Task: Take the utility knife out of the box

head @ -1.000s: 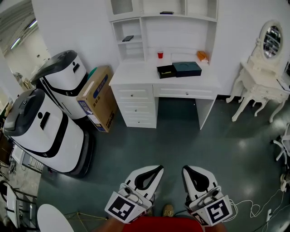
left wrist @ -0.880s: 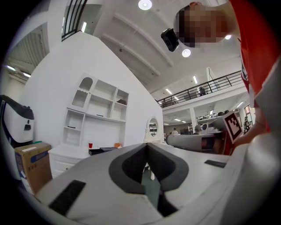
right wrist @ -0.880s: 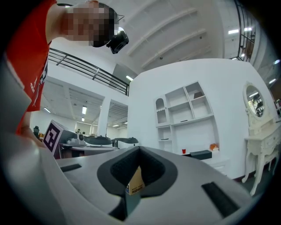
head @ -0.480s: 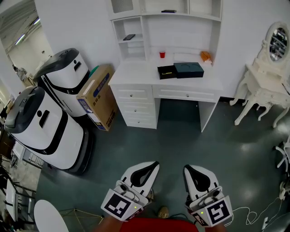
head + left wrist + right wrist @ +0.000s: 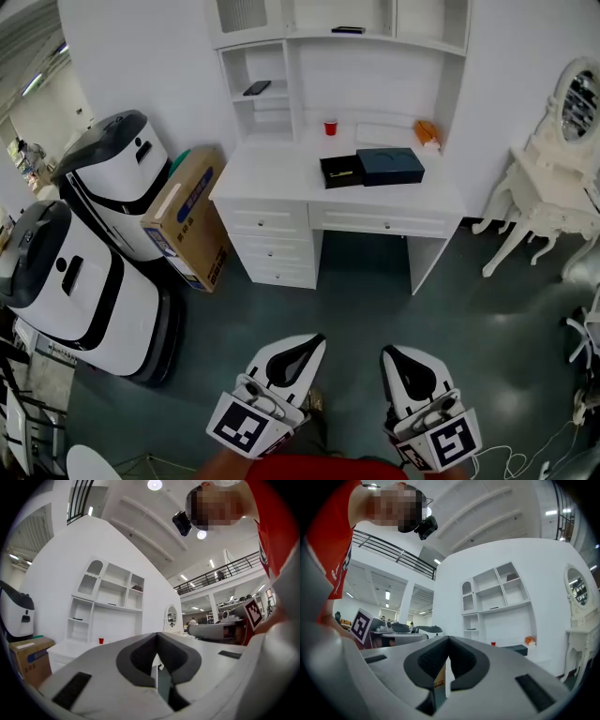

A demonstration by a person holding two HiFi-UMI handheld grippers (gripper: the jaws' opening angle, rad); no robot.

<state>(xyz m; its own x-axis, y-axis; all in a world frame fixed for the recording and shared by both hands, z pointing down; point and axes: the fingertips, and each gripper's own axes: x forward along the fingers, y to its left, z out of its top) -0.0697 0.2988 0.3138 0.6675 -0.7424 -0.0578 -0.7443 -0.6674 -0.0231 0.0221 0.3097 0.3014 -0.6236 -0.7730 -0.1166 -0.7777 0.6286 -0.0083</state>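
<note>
An open black box (image 5: 339,172) lies on the white desk (image 5: 272,173) across the room, with a yellowish knife just visible inside it. Its dark lid (image 5: 389,166) rests right beside it, and shows as a dark box (image 5: 515,648) in the right gripper view. My left gripper (image 5: 314,340) and right gripper (image 5: 388,353) hang side by side over the grey floor, far short of the desk, both pointing at it. Each is shut with nothing between its pads. The left gripper (image 5: 156,634) and the right gripper (image 5: 449,638) have their jaws meeting at the tips.
A red cup (image 5: 330,127) and an orange item (image 5: 427,133) stand on the desk. Two white-and-black machines (image 5: 94,281) and a cardboard box (image 5: 187,216) fill the left side. A white vanity table with a mirror (image 5: 548,183) stands at right, and cables (image 5: 525,450) lie on the floor.
Both grippers and the head camera have moved forward toward the desk, which now looks nearer and larger. Both grippers stayed shut.
</note>
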